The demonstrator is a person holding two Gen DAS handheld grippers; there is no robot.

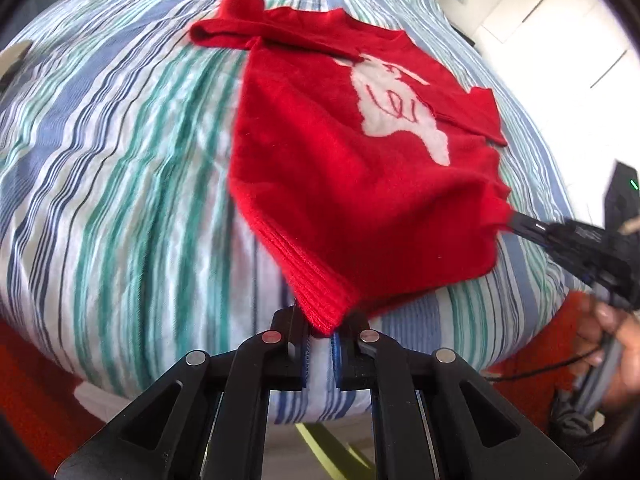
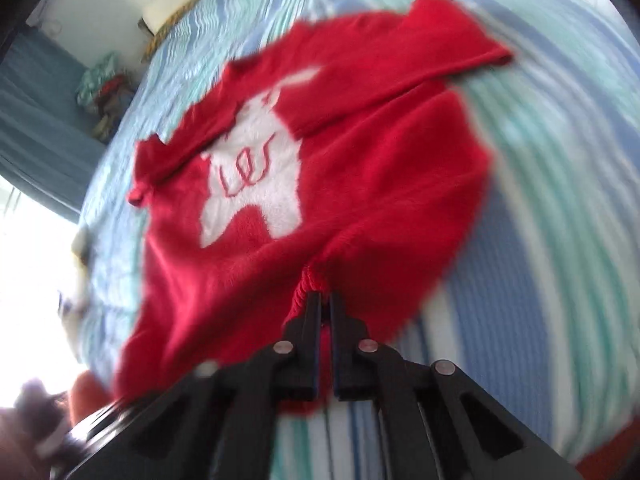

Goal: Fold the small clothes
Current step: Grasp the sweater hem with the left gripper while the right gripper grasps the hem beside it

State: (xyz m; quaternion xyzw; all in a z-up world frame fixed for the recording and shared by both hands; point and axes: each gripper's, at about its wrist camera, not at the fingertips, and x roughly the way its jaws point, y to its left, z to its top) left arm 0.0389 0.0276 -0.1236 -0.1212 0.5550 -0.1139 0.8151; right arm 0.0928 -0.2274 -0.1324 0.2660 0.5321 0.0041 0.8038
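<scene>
A small red sweater (image 1: pixel 320 168) with a white animal motif (image 1: pixel 392 100) lies face up on a striped bedsheet (image 1: pixel 120 160). One sleeve (image 1: pixel 240 28) is crossed over the chest, and the other sleeve (image 1: pixel 480 116) lies folded onto the front. At the bottom of the left wrist view my left gripper (image 1: pixel 323 326) is shut on the ribbed hem corner. The right gripper (image 1: pixel 516 219) pinches the other hem corner, bunching the knit. In the blurred right wrist view the sweater (image 2: pixel 360 200) spreads ahead, and my right gripper (image 2: pixel 325 298) is shut on gathered hem.
The striped sheet (image 2: pixel 540 200) covers a bed that falls away on all sides. A white pillow (image 2: pixel 180 4) and a pile of clothes (image 2: pixel 106 88) sit at the far end. White cupboard doors (image 1: pixel 560 20) stand beyond. A person's hand (image 1: pixel 616 340) holds the right gripper's handle.
</scene>
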